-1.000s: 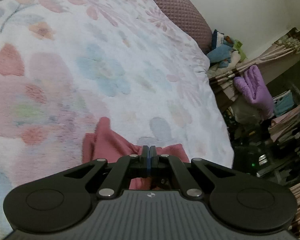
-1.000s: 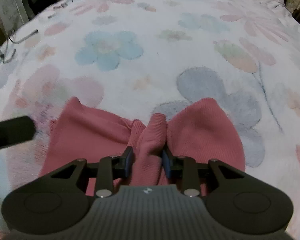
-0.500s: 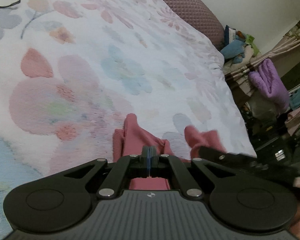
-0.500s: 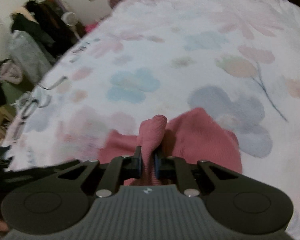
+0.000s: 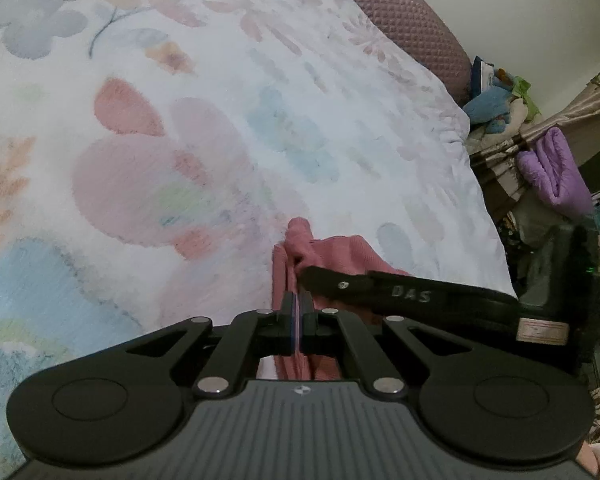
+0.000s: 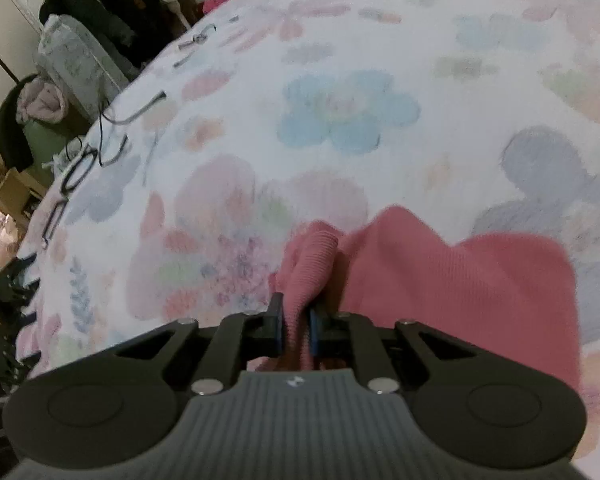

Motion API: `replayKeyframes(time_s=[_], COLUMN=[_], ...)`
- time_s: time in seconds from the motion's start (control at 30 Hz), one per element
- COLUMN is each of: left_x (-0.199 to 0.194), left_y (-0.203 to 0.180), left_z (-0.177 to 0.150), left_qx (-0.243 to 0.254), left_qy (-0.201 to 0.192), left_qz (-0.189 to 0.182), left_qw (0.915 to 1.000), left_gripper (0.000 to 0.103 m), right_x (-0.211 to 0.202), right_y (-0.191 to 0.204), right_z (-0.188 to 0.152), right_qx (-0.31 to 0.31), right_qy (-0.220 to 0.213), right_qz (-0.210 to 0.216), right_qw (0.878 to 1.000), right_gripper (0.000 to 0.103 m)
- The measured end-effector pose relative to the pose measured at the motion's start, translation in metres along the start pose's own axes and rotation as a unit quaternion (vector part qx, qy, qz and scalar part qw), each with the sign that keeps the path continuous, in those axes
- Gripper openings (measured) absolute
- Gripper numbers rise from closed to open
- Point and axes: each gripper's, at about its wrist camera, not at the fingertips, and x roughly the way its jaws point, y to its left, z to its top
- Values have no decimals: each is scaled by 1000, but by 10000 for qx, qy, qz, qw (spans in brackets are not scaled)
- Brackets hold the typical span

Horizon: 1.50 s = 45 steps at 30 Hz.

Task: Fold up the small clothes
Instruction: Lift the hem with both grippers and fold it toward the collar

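on the floral blanket (image 5: 260, 128) | pink garment (image 6: 460, 280) lies partly bunched, spreading right of both claws | left gripper (image 5: 298, 316) clamped tight on a thin edge | right gripper (image 6: 296, 326) jaws opening, a ribbed fold between them | the two claws near, right crossing in front of left

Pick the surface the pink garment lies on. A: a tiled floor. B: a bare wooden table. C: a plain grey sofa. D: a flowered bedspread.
D: the pink garment lies on a white flowered bedspread with pastel blooms, seen in both wrist views.
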Motion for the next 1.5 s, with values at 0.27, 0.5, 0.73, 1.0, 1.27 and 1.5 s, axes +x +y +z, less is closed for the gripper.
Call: replayKeyframes(time_s=[0.27, 0.5, 0.73, 1.0, 1.27, 1.5], left_x=[-25, -38, -9, -9, -75, -33], left_y=[-13, -33, -45, -61, -96, -37], left_z=[-19, -69, -107, -102, -63, -93], left_qx=[75, 280, 933, 1400, 1804, 1433], left_qy=[118, 559, 981, 912, 568, 1296], left_qz=[-300, -456, 16, -28, 194, 802], left_qw=[9995, 9970, 9908, 9859, 9817, 9779], left_gripper=[10, 24, 24, 6, 5, 6], right_x=[-68, -152, -188, -178, -164, -162], right_y=[10, -10, -50, -53, -51, -54], right_z=[-13, -71, -153, -209, -198, -202], right_qx=[-291, -317, -83, -458, -700, -697], right_qy=[-468, -836, -630, -241, -439, -288], right_qz=[141, -156, -475, -671, -966, -833], right_qw=[9984, 9959, 9968, 9964, 9919, 9937], right_gripper=[36, 44, 44, 45, 6, 0])
